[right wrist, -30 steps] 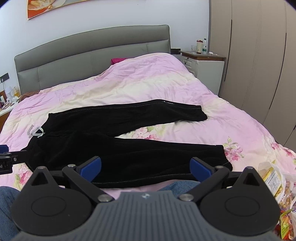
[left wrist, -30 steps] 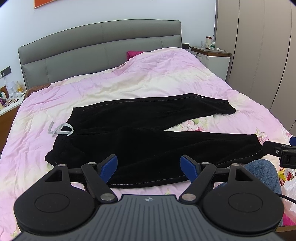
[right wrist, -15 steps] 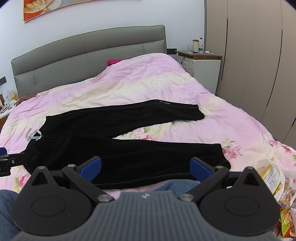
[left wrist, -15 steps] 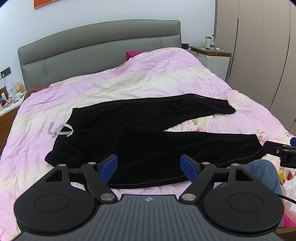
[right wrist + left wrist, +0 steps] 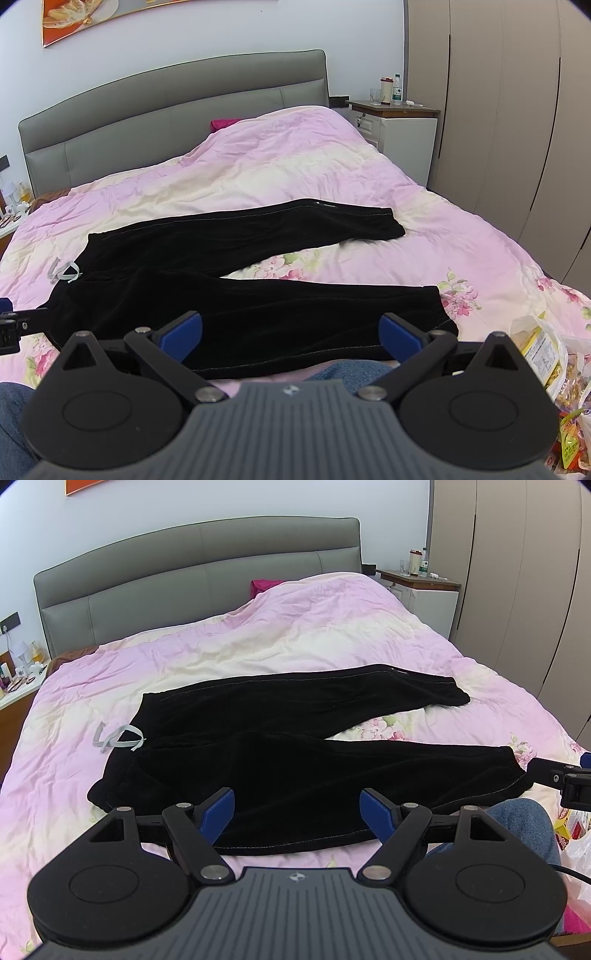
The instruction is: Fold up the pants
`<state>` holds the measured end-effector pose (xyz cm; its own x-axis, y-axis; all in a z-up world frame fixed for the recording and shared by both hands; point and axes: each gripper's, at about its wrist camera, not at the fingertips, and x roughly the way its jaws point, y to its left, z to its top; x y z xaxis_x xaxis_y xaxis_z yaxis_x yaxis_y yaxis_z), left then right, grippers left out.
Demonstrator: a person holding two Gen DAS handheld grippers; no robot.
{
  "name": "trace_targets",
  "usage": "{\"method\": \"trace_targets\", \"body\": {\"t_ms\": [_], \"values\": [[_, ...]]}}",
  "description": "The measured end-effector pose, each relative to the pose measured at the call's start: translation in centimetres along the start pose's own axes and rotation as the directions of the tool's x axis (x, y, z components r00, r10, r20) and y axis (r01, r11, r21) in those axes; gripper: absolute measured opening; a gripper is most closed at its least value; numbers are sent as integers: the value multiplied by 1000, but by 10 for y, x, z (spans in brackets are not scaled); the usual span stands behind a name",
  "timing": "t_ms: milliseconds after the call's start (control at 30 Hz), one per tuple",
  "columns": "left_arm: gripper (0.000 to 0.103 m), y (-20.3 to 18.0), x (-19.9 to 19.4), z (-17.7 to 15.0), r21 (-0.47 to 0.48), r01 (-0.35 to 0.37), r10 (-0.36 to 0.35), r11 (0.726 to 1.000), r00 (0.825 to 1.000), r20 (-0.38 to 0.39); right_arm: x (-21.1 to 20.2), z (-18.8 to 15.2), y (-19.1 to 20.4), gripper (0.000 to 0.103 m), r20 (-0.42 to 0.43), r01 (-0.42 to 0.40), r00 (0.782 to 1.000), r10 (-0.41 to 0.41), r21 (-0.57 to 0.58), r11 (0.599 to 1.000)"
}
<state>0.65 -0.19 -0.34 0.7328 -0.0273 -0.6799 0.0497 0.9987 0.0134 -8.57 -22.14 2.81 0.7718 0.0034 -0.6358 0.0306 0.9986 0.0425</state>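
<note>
Black pants [image 5: 295,753] lie spread flat on the pink bed, waist to the left, both legs running right in a V. A grey drawstring [image 5: 118,738] trails from the waist. My left gripper [image 5: 297,808] is open and empty, above the near leg's front edge. My right gripper [image 5: 291,332] is open and empty, above the near leg [image 5: 295,314] closer to its cuff [image 5: 439,314]. The far leg's cuff [image 5: 388,225] lies further back on the right. Each gripper shows at the edge of the other's view.
The pink floral duvet [image 5: 295,627] covers the bed, with a grey headboard [image 5: 184,572] behind. A white nightstand [image 5: 402,125] with bottles and a wardrobe [image 5: 517,110] stand at right. Snack bags [image 5: 546,354] lie at the near right. My jeans-clad knee [image 5: 524,827] is in front.
Both views have shifted only slightly, the right one a little to the right. The pants have not moved and both grippers stay open.
</note>
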Motion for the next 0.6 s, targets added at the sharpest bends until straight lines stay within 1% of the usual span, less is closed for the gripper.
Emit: {"method": "trace_targets", "body": {"t_ms": [600], "values": [[91, 7, 1, -1, 4, -5, 5, 1000, 1000, 7, 1, 3, 0, 98, -1, -3, 1000, 3, -9, 1000]]}}
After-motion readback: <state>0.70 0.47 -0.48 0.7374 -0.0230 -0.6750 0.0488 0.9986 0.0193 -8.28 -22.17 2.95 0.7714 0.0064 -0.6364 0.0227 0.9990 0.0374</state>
